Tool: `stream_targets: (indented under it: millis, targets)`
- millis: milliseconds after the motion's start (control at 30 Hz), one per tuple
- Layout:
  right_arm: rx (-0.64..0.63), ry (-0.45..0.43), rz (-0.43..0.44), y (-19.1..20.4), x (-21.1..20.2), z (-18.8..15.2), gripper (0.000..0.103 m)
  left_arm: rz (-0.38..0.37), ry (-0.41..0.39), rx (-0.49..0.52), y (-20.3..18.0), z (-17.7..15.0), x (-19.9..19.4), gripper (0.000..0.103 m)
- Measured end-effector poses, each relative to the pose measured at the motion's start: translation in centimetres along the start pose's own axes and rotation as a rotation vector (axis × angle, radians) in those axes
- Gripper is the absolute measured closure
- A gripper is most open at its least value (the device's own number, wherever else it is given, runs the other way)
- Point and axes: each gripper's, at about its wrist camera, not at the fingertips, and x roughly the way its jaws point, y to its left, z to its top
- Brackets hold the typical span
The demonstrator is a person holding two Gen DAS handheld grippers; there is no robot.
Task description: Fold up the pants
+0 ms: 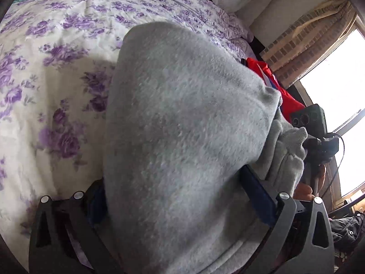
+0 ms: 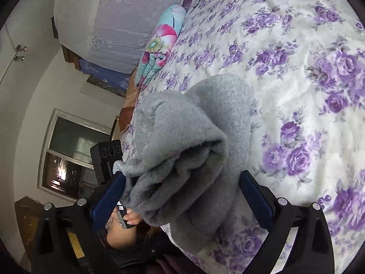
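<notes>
Closest in, the left gripper has its blue-padded fingers spread wide, and the grey pants fill the whole gap between them, draped over the near finger so that only its black base shows. Whether the pads are actually pinching the fleece, you can't tell. The cloth bulges up and away from that claw in one fat fold.

Over to the right gripper: jaws wide apart as well, a bunched, rolled end of the pants sitting between the fingers, resting against the left-hand pad and clear of the right-hand one.

Just past each claw, the other gripper's black camera body pokes in beside the bundle.

Under the pants and stretching ahead of both claws lies the purple-flowered bedspread. Farther off, a red garment sits beyond the fold to the left claw's right, and a turquoise-and-pink quilt lies at the far bed edge.
</notes>
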Motion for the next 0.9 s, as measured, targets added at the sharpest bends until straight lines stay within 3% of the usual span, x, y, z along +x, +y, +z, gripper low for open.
stream_targets:
  millis: [100,233,467,667,733,800,900]
  targets:
    - [-0.013,0.009,0.023,0.8,-1.7,-0.2,0.003,-0.045,0.015,-0.056,0.6,0.3,-0.2,0.004]
    - [0.026,-0.03,0.072,0.0,-4.2,-0.4,0.003,-0.003,0.018,-0.007,-0.4,-0.1,-0.3,0.004]
    - [0.064,0.04,0.01,0.0,1.7,2.0,0.003,0.072,0.0,0.047,-1.5,-0.4,-0.1,0.004]
    - [0.067,0.045,0.021,-0.1,2.2,1.3,0.003,0.064,-0.02,0.052,-1.3,-0.7,0.1,0.004]
    - [0.027,0.001,0.028,0.1,1.7,0.6,0.012,0.051,-0.032,0.058,-1.4,-0.8,0.0,0.004]
    - [-0.046,-0.047,0.016,1.5,0.8,0.2,0.029,0.037,-0.062,0.055,-1.9,-0.8,-0.4,0.009]
    - [-0.173,-0.099,-0.004,4.4,-1.0,-0.2,0.039,0.013,-0.105,0.055,-2.9,-0.5,-1.7,0.017]
